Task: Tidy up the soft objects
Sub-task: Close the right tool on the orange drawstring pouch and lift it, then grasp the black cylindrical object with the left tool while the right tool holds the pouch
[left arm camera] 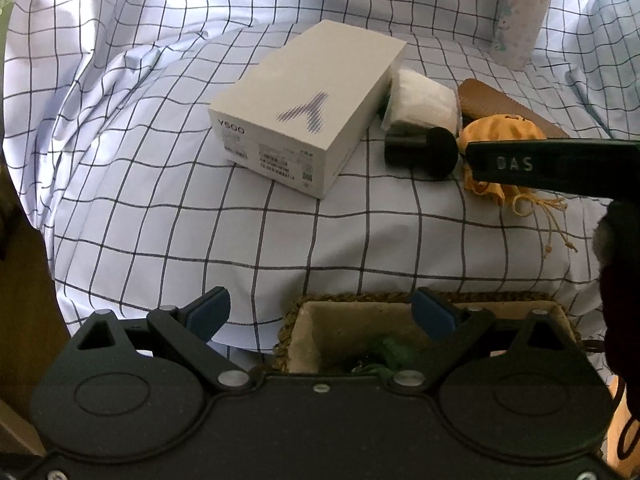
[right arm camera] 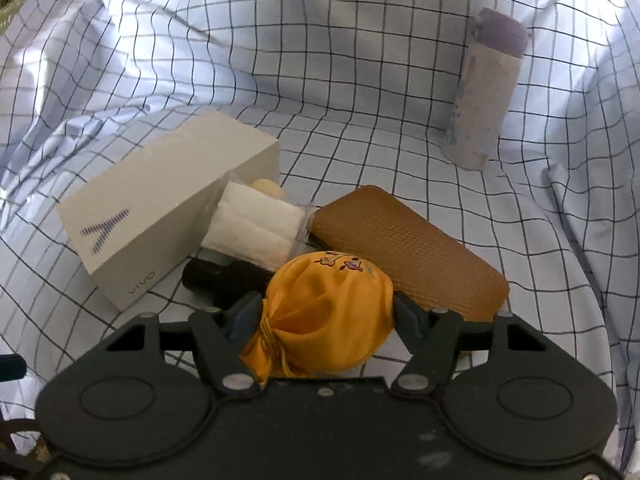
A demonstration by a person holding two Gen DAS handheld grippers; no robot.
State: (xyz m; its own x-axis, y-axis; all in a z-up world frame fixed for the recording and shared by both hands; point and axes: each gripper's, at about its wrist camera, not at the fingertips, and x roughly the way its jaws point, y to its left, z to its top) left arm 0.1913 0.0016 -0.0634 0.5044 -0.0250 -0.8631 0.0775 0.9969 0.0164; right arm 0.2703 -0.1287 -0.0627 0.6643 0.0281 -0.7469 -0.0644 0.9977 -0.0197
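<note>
A white sheet with a dark grid [right arm camera: 360,80] covers the whole surface in rumpled folds; what lies under it cannot be told. On it, a white box [right arm camera: 160,208] stands at the left. A brown textured case [right arm camera: 408,248] lies to the right, its near end cut off by the right hand-held gripper [right arm camera: 326,312]. Farther back stands a pale tumbler with a lilac lid [right arm camera: 484,92], blurred. A folded white cloth [right arm camera: 256,228] leans against the box, half hiding a small beige thing behind it that is hard to make out. A black cylinder [right arm camera: 224,276] lies under the cloth's near edge, partly hidden.

The yellow drawstring pouch [right arm camera: 328,312] sits between the right gripper's fingers, both pads pressing its sides at a middling width.

In the left wrist view, a woven basket [left arm camera: 292,320] with a pale lining shows at the bottom, mostly hidden by the left hand-held gripper [left arm camera: 322,312], whose jaws stand wide and empty; something green in the basket is unclear.
</note>
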